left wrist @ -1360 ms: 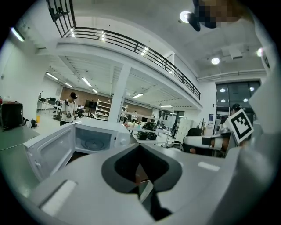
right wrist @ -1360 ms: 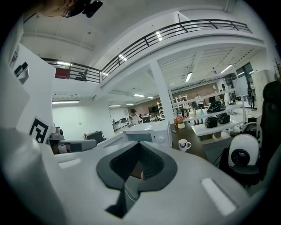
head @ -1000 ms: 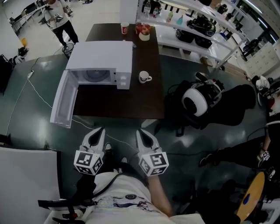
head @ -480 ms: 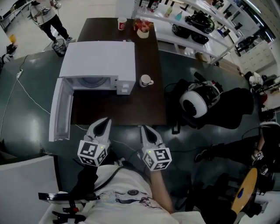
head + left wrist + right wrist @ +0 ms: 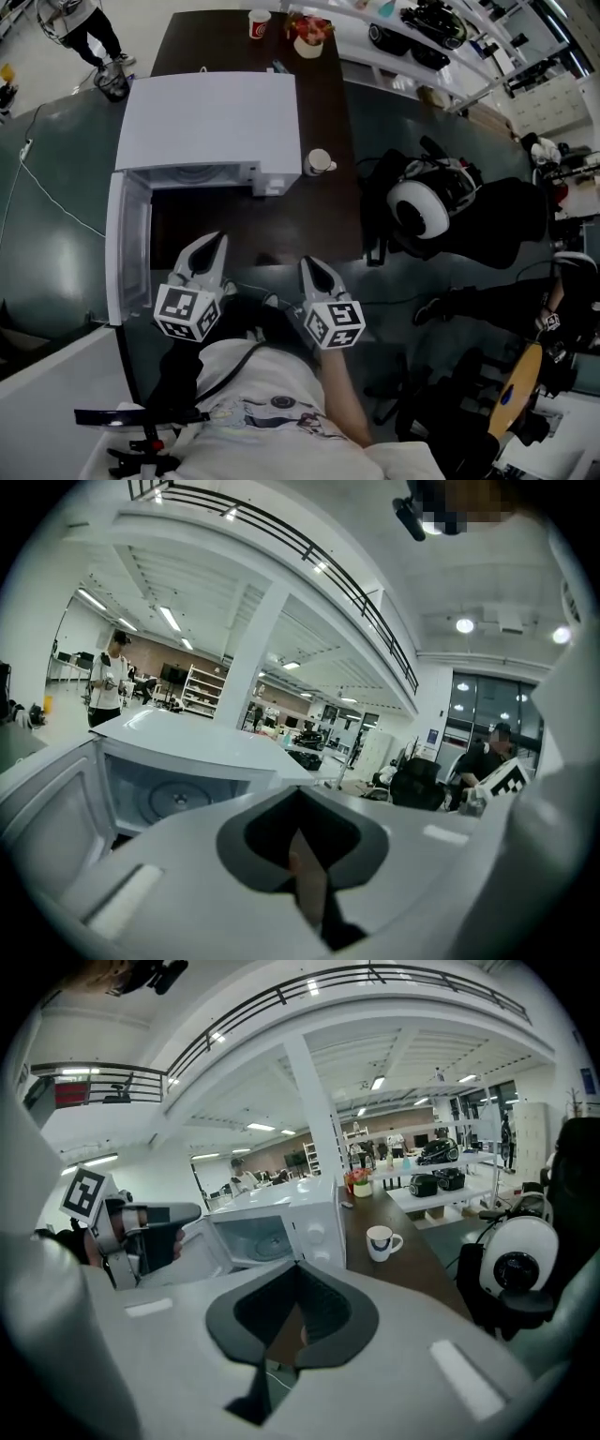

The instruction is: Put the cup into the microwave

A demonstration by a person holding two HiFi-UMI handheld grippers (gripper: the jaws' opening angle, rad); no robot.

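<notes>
A white cup (image 5: 319,161) with a handle stands on the dark brown table (image 5: 328,103), just right of the white microwave (image 5: 211,117). The microwave's door (image 5: 127,244) hangs open to the left, and its turntable shows inside. In the right gripper view the cup (image 5: 382,1241) stands ahead and to the right, beside the microwave (image 5: 281,1227). My left gripper (image 5: 210,248) and right gripper (image 5: 310,268) hover side by side at the table's near edge, both shut and empty. The left gripper (image 5: 300,808) faces the open microwave cavity (image 5: 173,799).
A black chair carrying a white round helmet (image 5: 417,211) stands right of the table. A red cup (image 5: 258,23) and a bowl (image 5: 307,37) sit at the table's far end. A white cable (image 5: 52,202) trails across the floor at left. Shelves (image 5: 422,47) line the back right.
Both grippers have come forward to the table's near edge, staying shut. The microwave and cup now lie closer in the head view.
</notes>
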